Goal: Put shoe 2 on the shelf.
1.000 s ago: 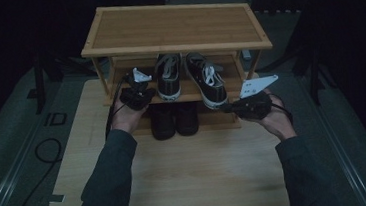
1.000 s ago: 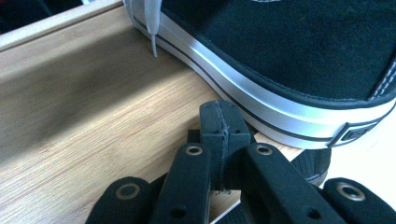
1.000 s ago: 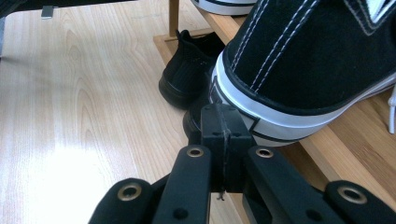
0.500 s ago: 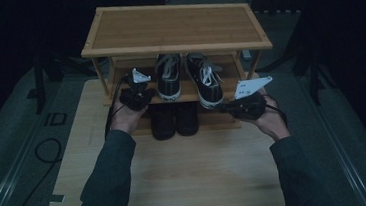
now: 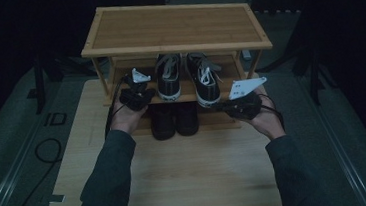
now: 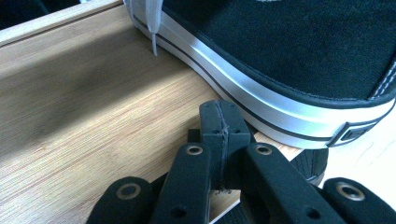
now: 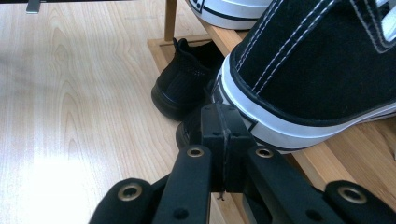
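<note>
On middle shelf (image 5: 120, 99) of bamboo shoe rack (image 5: 174, 28): black-and-white sneakers (image 5: 204, 81) side by side; left gripper (image 5: 136, 91) beside left sneaker's heel, jaws pressed together, empty; right gripper (image 5: 220, 105) at right sneaker's heel, likewise closed, empty; black shoes (image 5: 175, 121) below on lowest shelf

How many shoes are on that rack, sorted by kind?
Black-and-white sneakers, middle shelf: 2
All-black shoes, bottom level: 2
Total: 4
</note>
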### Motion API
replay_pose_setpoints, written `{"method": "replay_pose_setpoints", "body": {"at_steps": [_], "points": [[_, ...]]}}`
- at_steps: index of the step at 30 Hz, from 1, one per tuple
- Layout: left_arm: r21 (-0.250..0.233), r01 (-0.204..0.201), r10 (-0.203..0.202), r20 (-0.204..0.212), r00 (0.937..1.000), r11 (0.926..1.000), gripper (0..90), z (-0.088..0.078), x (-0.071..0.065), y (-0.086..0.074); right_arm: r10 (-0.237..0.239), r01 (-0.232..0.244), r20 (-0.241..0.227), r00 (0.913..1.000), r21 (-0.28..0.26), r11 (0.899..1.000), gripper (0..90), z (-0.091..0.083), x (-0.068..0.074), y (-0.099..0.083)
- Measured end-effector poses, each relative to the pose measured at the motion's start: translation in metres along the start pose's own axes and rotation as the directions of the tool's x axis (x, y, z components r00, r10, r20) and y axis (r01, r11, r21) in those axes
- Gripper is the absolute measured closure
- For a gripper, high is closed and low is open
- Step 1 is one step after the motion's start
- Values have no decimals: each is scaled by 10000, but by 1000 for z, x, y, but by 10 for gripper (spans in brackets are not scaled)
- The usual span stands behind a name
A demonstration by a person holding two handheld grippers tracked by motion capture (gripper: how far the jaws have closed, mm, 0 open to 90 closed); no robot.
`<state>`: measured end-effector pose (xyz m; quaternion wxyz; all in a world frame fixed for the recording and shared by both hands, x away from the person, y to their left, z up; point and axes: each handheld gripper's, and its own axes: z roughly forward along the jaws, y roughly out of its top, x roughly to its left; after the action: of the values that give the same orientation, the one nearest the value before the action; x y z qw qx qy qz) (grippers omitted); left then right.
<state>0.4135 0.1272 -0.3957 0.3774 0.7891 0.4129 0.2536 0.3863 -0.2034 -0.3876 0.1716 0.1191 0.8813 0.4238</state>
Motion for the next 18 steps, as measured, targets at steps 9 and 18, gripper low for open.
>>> {"method": "replay_pose_setpoints", "body": {"at_steps": [9, 18], "points": [[9, 22, -22, 38, 10000, 10000, 900, 0, 0, 0, 36, -37, -69, 10000, -103, 9999, 900, 2, -2, 1], [-16, 93, -93, 82, 9999, 10000, 900, 0, 1, 0, 154, -156, -70, 9999, -207, 9997, 900, 3, -6, 1]]}}
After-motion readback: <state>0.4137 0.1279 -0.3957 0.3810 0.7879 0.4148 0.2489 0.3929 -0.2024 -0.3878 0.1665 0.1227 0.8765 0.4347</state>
